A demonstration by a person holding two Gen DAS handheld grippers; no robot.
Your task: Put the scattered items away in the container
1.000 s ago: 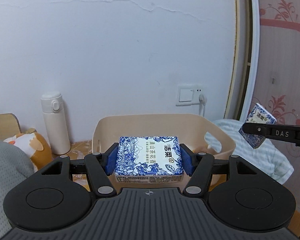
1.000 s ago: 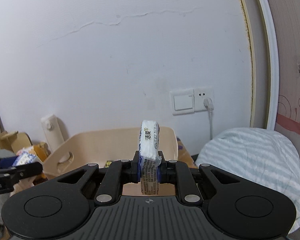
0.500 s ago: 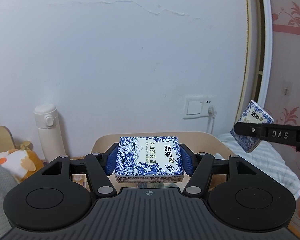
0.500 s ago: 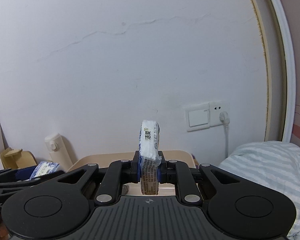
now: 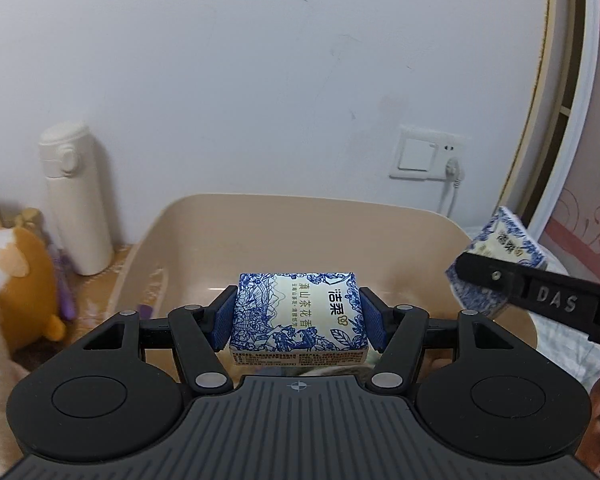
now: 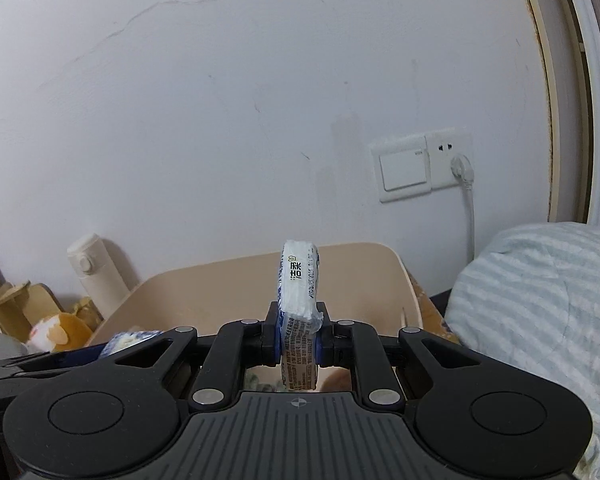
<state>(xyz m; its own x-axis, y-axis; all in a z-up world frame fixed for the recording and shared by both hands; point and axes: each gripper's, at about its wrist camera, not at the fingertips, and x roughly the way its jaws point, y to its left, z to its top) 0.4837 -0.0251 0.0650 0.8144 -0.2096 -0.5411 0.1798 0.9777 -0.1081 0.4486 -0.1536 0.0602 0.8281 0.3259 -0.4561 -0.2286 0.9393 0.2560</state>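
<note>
A beige plastic tub (image 5: 300, 204) stands against the wall straight ahead. My left gripper (image 5: 298, 318) is shut on a blue-and-white tissue pack (image 5: 300, 304), held flat and crosswise over the tub's near side. At the right of the left wrist view, my right gripper (image 5: 496, 276) pinches a second tissue pack (image 5: 504, 240) above the tub's right rim. In the right wrist view that gripper (image 6: 298, 338) is shut on this pack (image 6: 298, 280), which stands edge-on before the tub (image 6: 220, 280). The left-hand pack (image 6: 130, 338) shows at lower left.
A white thermos (image 5: 76, 200) stands left of the tub by the wall, with an orange plush toy (image 5: 16, 280) in front of it. Striped bedding (image 6: 540, 304) lies to the right. A wall switch and plugged socket (image 5: 428, 156) sit above the tub's far rim.
Both grippers have moved forward toward the tub, which now looks larger and closer. Each still holds its tissue pack as before.
</note>
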